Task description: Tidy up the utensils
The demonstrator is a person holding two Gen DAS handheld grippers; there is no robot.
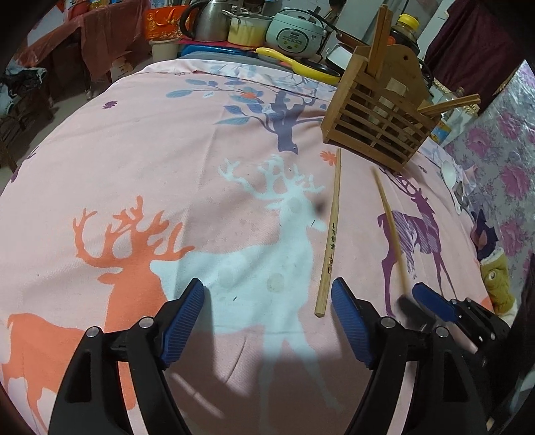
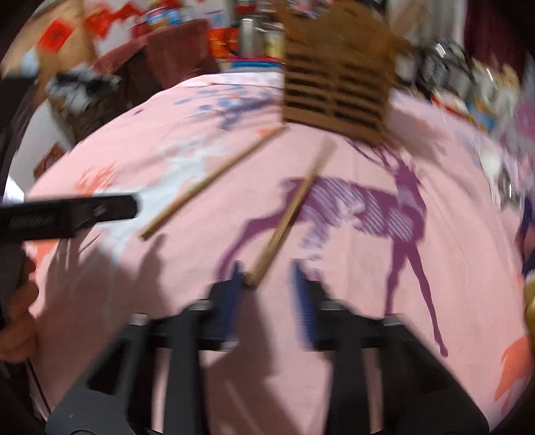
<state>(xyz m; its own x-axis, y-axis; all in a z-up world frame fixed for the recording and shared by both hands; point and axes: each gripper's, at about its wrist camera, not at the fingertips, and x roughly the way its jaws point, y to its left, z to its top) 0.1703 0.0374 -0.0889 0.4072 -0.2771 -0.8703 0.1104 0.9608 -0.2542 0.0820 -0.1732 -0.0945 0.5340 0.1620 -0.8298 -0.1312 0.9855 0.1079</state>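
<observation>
Two wooden chopsticks lie on the pink deer-print cloth. The left chopstick (image 1: 330, 234) (image 2: 214, 180) lies just ahead of my left gripper's right finger. The right chopstick (image 1: 389, 221) (image 2: 291, 210) has its near end between the pads of my right gripper (image 2: 271, 287), touching the left pad; the view is blurred. My left gripper (image 1: 267, 301) is open and empty above the cloth. My right gripper also shows in the left wrist view (image 1: 418, 308). A slatted wooden utensil holder (image 1: 378, 110) (image 2: 337, 90) stands behind the chopsticks with chopsticks in it.
A white spoon (image 1: 448, 172) and a metal spoon (image 1: 463, 197) lie at the right by a floral cloth. A yellow pan (image 1: 297, 65), rice cooker (image 1: 296, 31), kettle (image 1: 210, 20) and pot stand at the back. The bed edge drops at left.
</observation>
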